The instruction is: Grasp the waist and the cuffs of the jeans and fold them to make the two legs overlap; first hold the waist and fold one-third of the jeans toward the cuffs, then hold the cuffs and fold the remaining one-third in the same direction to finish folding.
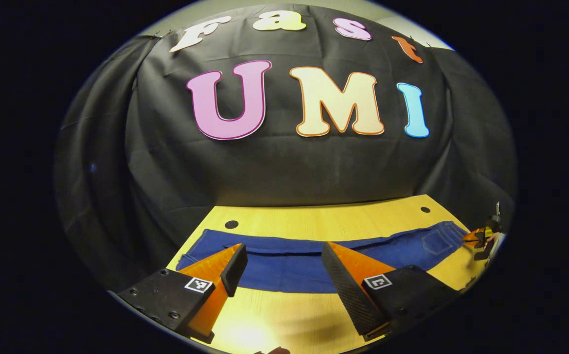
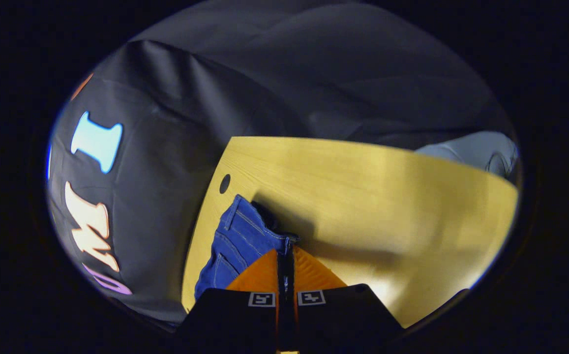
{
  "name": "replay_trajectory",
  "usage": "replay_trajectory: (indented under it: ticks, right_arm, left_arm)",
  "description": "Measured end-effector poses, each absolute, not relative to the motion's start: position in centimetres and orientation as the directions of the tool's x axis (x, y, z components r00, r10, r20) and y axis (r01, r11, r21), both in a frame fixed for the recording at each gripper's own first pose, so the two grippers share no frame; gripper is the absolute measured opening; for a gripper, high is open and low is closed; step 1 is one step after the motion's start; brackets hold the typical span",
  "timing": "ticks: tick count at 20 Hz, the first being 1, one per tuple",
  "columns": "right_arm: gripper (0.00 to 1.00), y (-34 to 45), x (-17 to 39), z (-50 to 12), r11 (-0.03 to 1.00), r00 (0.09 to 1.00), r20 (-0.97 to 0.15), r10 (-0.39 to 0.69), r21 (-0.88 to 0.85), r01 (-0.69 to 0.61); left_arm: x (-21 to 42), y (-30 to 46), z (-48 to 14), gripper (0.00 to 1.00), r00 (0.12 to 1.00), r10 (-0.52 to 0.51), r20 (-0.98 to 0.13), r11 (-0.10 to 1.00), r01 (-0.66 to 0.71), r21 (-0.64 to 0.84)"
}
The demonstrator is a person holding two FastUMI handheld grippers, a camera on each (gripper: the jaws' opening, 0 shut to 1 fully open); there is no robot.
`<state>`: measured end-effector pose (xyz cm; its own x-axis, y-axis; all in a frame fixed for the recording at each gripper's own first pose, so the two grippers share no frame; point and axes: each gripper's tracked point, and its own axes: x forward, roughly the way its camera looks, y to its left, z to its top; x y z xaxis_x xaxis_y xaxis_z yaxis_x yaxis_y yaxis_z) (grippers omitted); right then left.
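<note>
Wooden table (image 1: 314,221) carries jeans (image 1: 314,260); left tongs (image 1: 284,260) spread above; right tongs (image 2: 285,255) pinching waist (image 2: 264,228).

The jeans (image 1: 309,263) are blue denim cloth with visible stitched seams. The table (image 2: 363,196) is pale wood with fine grain and a soft sheen. The wall (image 1: 274,167) is matt, creased black cloth.

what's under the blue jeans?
The blue denim jeans lie flat, legs already overlapped, on the yellow wooden table. Bare wood shows all round them; the part beneath is covered. The right gripper pinches the waist edge.
</note>
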<state>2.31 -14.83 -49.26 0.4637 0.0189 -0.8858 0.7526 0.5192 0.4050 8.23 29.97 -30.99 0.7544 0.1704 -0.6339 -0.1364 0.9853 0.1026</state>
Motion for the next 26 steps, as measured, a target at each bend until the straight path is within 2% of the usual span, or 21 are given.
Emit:
replay_trajectory:
  ticks: [3, 5, 6, 8, 10, 14, 16, 17, 19, 26]
  right_arm:
    - [0.03, -16.5, 4.3, -46.3, 0.573, 0.528, -0.849, -0.016, 0.425, 0.701]
    - [0.05, -16.9, 6.2, -44.1, 0.593, 0.583, -0.812, -0.029, 0.456, 0.664]
    - [0.02, -16.3, 6.3, -43.1, 0.614, 0.6, -0.8, -0.021, 0.464, 0.639]
    - [0.02, -15.1, 7.3, -39.9, 0.657, 0.648, -0.761, -0.034, 0.472, 0.588]
    - [0.0, -12.7, 8.5, -37.0, 0.699, 0.691, -0.722, -0.021, 0.484, 0.527]
    - [0.02, -6.0, 11.7, -31.6, 0.774, 0.776, -0.63, 0.023, 0.503, 0.385]
    - [0.02, -2.4, 13.2, -30.7, 0.795, 0.79, -0.61, 0.063, 0.509, 0.33]
    - [0.05, -0.8, 13.3, -30.4, 0.807, 0.791, -0.607, 0.075, 0.503, 0.31]
    - [0.02, 2.5, 14.0, -29.5, 0.832, 0.821, -0.562, 0.104, 0.501, 0.237]
    - [0.02, 14.6, 13.0, -28.6, 0.867, 0.808, -0.539, 0.24, 0.493, 0.071]
  left_arm:
    - [7.7, 30.1, -31.3, 0.96, 0.751, 0.186, -0.634, 0.982, -0.17, 0.087]
    - [7.5, 29.4, -32.1, 0.95, 0.746, 0.166, -0.645, 0.983, -0.179, 0.045]
    - [7.6, 29.3, -32.4, 0.96, 0.747, 0.155, -0.646, 0.984, -0.176, 0.032]
    - [8.1, 29.2, -33.2, 0.95, 0.75, 0.124, -0.649, 0.987, -0.161, 0.002]
    - [8.1, 29.9, -33.9, 0.96, 0.74, 0.116, -0.663, 0.985, -0.17, -0.018]
    - [7.6, 31.1, -34.6, 0.94, 0.734, 0.101, -0.672, 0.983, -0.176, -0.045]
    - [7.3, 32.5, -34.7, 0.93, 0.73, 0.107, -0.676, 0.984, -0.175, -0.034]
    - [7.2, 33.1, -34.7, 0.93, 0.729, 0.104, -0.676, 0.983, -0.178, -0.041]
    - [6.9, 34.5, -35.3, 0.93, 0.718, 0.102, -0.689, 0.981, -0.186, -0.048]
    - [5.8, 38.9, -36.5, 0.95, 0.702, 0.106, -0.705, 0.972, -0.224, -0.077]
